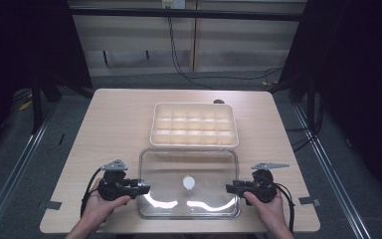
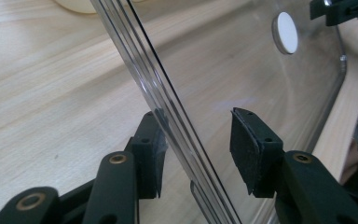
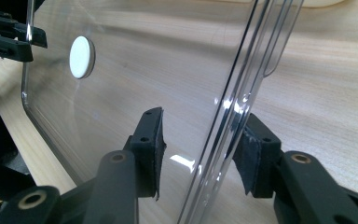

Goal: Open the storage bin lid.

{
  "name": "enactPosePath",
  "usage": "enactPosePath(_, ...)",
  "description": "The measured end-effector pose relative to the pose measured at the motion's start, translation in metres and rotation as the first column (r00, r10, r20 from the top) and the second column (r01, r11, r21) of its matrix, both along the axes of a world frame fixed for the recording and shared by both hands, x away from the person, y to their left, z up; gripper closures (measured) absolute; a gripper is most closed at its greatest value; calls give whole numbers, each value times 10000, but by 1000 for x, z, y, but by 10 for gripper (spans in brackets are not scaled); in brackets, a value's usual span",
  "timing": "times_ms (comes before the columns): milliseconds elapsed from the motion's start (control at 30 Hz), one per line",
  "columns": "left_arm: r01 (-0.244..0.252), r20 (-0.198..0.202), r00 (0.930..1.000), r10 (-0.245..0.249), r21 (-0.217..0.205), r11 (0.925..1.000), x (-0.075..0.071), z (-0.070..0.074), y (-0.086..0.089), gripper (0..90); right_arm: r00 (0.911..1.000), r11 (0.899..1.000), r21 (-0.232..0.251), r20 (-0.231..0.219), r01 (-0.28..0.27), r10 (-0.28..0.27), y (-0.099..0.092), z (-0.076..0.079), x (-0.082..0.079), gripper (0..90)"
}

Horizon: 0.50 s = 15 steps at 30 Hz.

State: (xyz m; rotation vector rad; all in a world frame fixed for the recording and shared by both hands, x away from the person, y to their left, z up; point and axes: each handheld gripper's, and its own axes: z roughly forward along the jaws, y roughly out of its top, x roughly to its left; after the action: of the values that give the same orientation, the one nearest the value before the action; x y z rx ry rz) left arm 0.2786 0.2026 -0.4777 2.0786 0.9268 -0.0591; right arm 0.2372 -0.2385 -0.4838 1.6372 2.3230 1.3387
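Clear rectangular plastic lid (image 1: 189,185) with white round disc (image 1: 188,182) at centre lies flat on pale wooden table (image 1: 114,124), near front edge, just in front of cream compartmented plastic tray (image 1: 194,124). Left gripper (image 1: 140,188) at lid's left rim, right gripper (image 1: 233,188) at right rim — both jaws spread, rim between pads, inner pad clear of plastic, no pinch.

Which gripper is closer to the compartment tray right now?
Neither clearly. The left gripper sits at the clear lid's left edge, the right gripper at its right edge, both about equally short of the compartment tray beyond the lid.
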Motion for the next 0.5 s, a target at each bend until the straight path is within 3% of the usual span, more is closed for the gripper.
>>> enactPosePath(500, -102, -270, 9996, 113, 429, 9990, 6, -8, -1, 546, 9993, 9987, -497, -345, 125, -142, 5, -9, 5, 478)
